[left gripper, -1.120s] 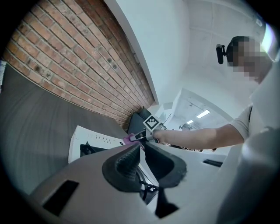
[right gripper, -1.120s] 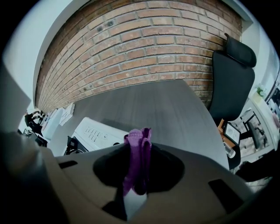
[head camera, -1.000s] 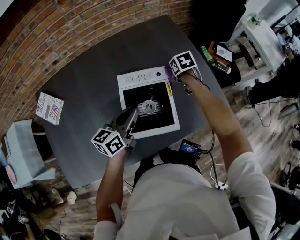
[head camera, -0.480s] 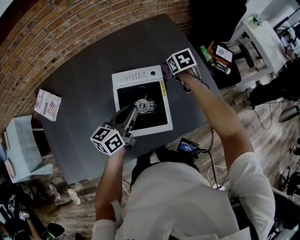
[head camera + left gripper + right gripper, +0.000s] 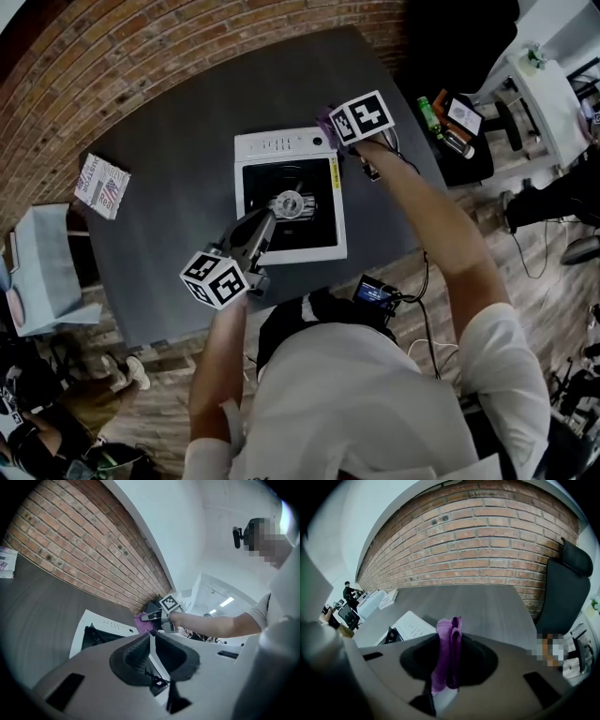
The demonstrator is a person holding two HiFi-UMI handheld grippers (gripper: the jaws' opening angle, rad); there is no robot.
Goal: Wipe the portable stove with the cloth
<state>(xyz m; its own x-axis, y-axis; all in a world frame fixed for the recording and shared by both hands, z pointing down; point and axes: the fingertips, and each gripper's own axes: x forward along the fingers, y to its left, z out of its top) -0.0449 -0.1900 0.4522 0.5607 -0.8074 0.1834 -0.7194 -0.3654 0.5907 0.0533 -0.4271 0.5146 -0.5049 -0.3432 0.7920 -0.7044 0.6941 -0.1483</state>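
The portable stove (image 5: 281,146) is white with a black burner well and sits mid-table; it also shows in the left gripper view (image 5: 101,625) and the right gripper view (image 5: 410,626). My right gripper (image 5: 332,127) is at the stove's far right corner, shut on a purple cloth (image 5: 324,120) that stands bunched between its jaws (image 5: 449,648). The left gripper view shows that same cloth (image 5: 143,622) touching the stove's corner. My left gripper (image 5: 264,219) hovers over the stove's near left part. Its jaws (image 5: 151,641) are together with nothing in them.
The stove stands on a dark grey table (image 5: 178,141) beside a brick wall. A small printed packet (image 5: 101,186) lies at the table's far left. A pale box (image 5: 37,281) stands off the left edge. Bottles (image 5: 441,127) and a black chair (image 5: 567,588) are on the right.
The right gripper with the cloth has shifted slightly from the stove's right edge to its back right corner. The left gripper keeps its place over the stove. The head view has swung a little.
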